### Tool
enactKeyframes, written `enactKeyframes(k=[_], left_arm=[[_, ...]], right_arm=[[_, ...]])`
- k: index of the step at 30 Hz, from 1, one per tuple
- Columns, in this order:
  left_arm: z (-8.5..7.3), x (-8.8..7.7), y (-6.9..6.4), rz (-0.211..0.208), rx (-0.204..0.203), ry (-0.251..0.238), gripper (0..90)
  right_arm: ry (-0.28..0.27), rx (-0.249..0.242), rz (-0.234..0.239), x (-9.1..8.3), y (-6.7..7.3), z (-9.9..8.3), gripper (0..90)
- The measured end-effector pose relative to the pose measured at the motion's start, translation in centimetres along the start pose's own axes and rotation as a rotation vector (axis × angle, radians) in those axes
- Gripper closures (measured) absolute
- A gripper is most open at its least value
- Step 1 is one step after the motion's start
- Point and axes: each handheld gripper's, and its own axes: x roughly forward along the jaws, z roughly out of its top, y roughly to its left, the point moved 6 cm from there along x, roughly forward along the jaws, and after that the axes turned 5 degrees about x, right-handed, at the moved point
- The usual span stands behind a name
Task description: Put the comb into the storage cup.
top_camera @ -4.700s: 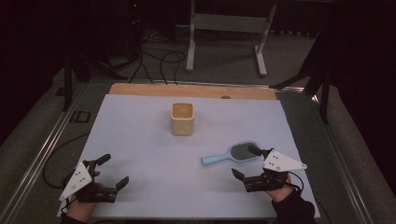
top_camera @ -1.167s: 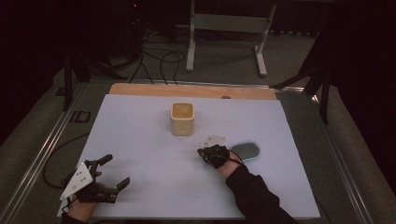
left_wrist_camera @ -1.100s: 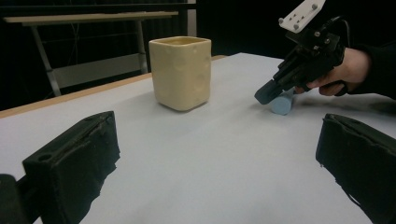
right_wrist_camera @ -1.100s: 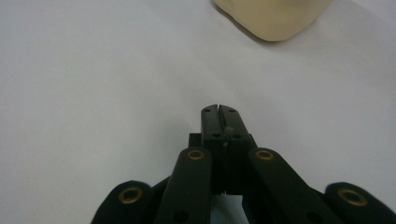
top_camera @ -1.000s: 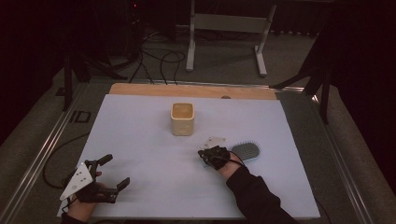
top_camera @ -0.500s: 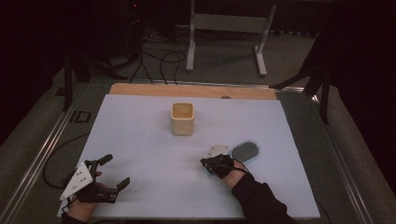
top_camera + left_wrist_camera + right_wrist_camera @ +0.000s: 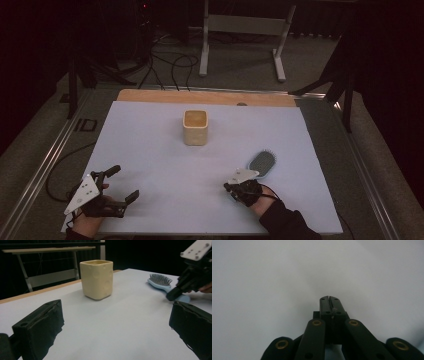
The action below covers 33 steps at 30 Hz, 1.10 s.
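A light blue hairbrush [image 7: 261, 164] lies bristles up on the white table [image 7: 160, 150], right of centre. Its handle [image 7: 182, 298] runs toward the person and passes under my right gripper [image 7: 230, 188]. That gripper is shut with nothing between its fingers [image 7: 329, 299] and points down at the table. In the left gripper view its tip [image 7: 173, 293] sits against the handle. A cream square cup [image 7: 195, 127] stands upright mid-table, also seen ahead of the left jaws [image 7: 97, 278]. My left gripper [image 7: 123, 184] rests open near the front left corner, its jaws wide apart [image 7: 115, 325] and empty.
A wooden strip [image 7: 200, 96] borders the table's far edge. Beyond it a metal stand [image 7: 240, 30] and cables lie on the dark floor. A metal rail [image 7: 40, 175] runs along the left side.
My right gripper has slid toward the person, staying shut. The brush's handle has swung with it, so the brush now points diagonally. The left gripper has kept still.
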Motion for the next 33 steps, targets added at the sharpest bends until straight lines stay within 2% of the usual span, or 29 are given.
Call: enactKeyframes(k=[6,7,8,10,14,20,25,30,33], left_arm=[[0.0,0.1,0.0,0.0,0.001,0.002,0.0],[-0.1,0.2,0.0,-0.003,0.002,0.007,0.0],[-0.1,0.2,0.0,-0.003,0.005,0.01,0.0],[-0.1,0.3,-0.1,-0.004,0.008,0.011,0.0],[-0.1,0.3,-0.2,-0.005,0.011,0.012,0.0],[0.0,0.3,-0.1,-0.005,0.007,0.007,0.0],[0.0,0.2,-0.1,-0.004,0.008,0.007,0.0],[-0.1,0.3,-0.1,-0.004,0.009,0.009,0.0],[0.0,0.4,-0.2,-0.006,0.01,0.011,0.0]], right_arm=[[0.009,0.029,-0.003,-1.3,-0.3,-1.5,90.0],[-0.016,0.053,-0.015,-1.7,-0.4,-1.4,90.0],[-0.029,0.062,-0.006,-1.8,-0.2,-1.2,90.0],[-0.042,0.045,0.001,-2.1,0.3,-0.8,90.0],[-0.026,0.009,0.002,-2.4,1.1,-0.8,90.0],[-0.007,0.033,0.001,-2.8,0.8,-1.8,90.0],[0.011,0.033,-0.015,-3.2,0.7,-2.8,90.0],[0.043,0.04,-0.057,-4.5,-0.1,-4.5,90.0],[0.058,0.068,-0.079,-5.2,-0.9,-5.6,90.0]])
